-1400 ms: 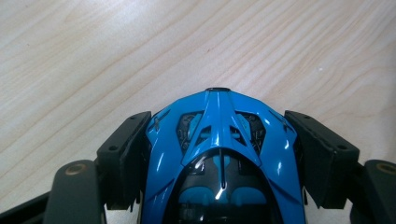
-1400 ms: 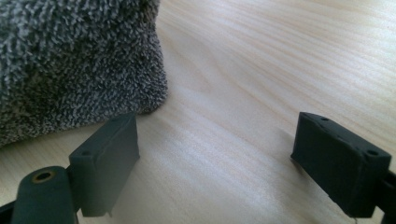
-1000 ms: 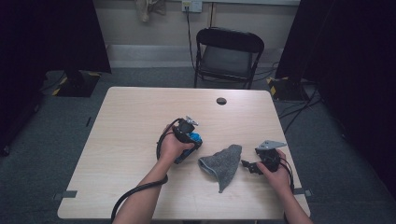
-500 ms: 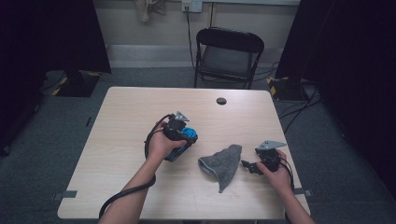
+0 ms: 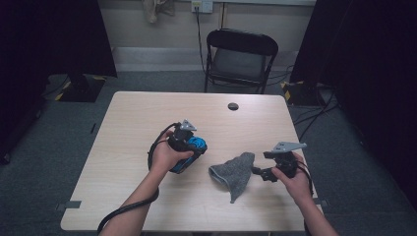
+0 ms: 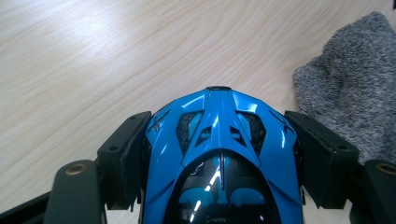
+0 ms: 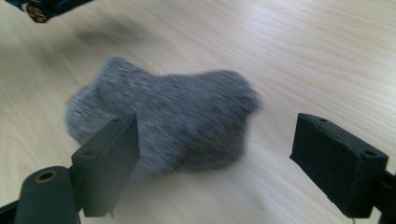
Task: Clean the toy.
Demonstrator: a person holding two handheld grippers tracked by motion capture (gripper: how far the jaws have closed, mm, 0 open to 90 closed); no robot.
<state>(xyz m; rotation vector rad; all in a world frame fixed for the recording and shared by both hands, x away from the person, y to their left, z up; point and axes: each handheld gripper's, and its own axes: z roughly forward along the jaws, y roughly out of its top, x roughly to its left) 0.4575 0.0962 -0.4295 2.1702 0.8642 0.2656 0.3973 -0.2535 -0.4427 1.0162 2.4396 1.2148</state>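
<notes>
Table in light wood carries everything; black folding chair behind its far edge, small dark round cap near the far side, both uninvolved.

Grey knitted cloth lies loose on the table right of centre, bunched at its wider end and tapering to a point toward the person. Same cloth in the right gripper view, motion-blurred, flat on the wood, nothing pinching it.

Blue toy car is off the table, clamped between the left gripper's fingers, one pad on each flank, nose pointing away from the camera. In the high view the car is held just left of the cloth, apart from it, tilted in the left hand.

Right gripper has its fingers spread wide, nothing between them, aimed at the near edge of the cloth, close but not touching as far as I can tell.

Progress, judged: car pickup done, grip looks secure. Cloth not yet grasped. Likely left: close the right fingers on the cloth, then bring cloth and car together, for wiping or wrapping; which one can't be told.
</notes>
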